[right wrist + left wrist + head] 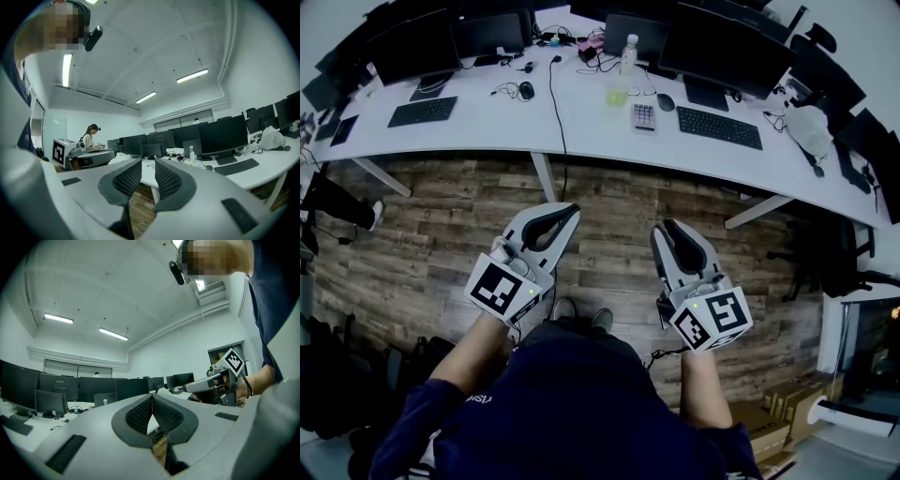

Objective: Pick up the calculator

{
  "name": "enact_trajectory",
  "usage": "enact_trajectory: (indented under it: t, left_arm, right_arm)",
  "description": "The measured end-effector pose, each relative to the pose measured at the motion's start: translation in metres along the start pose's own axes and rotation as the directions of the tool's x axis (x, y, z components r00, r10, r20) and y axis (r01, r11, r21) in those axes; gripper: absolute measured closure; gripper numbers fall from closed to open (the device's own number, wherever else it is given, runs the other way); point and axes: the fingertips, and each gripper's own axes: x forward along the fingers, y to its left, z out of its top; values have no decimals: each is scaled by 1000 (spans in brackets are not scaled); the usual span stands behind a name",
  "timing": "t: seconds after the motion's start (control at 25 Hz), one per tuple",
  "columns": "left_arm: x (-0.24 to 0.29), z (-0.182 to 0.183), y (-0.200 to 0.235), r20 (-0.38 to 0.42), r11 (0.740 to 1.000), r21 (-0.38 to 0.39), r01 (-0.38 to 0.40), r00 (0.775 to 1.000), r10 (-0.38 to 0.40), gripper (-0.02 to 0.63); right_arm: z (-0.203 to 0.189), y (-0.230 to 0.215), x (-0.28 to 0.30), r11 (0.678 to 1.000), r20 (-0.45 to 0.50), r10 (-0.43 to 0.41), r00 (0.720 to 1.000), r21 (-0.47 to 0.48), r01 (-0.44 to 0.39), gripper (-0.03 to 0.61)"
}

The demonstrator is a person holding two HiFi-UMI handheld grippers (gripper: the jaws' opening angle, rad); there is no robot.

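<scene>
No approach is yet begun: the small grey keyed calculator (644,115) lies on the long white desk (581,122), well apart at twelve o'clock from the white-and-black right gripper (666,228), which is held narrowly parted and empty. The matching left gripper (566,214) is closed on nothing. A forward reach with jaws widened is judged to be needed.

A dark navy short-sleeved shirt (581,403) is worn. The left gripper (568,214) and right gripper (666,229) are shelled in pale grey, lined with black ribbed pads (138,416) and capped by black-and-white marker cubes (499,287).

"Lenovo" brand name on a monitor (59,385), left gripper view.
</scene>
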Motion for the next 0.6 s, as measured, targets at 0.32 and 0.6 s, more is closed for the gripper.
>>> enact_trajectory:
  t: [0.32, 0.6]
  left_arm:
    - [3, -1, -3, -1, 1000, 3, 3, 1000, -3, 586]
    - [6, 0, -6, -2, 1000, 4, -4, 1000, 4, 586]
  right_arm:
    - [1, -4, -1, 1000, 1, 0, 1000, 3, 0, 471]
    - [2, -9, -3, 1000, 3, 3, 1000, 6, -3, 435]
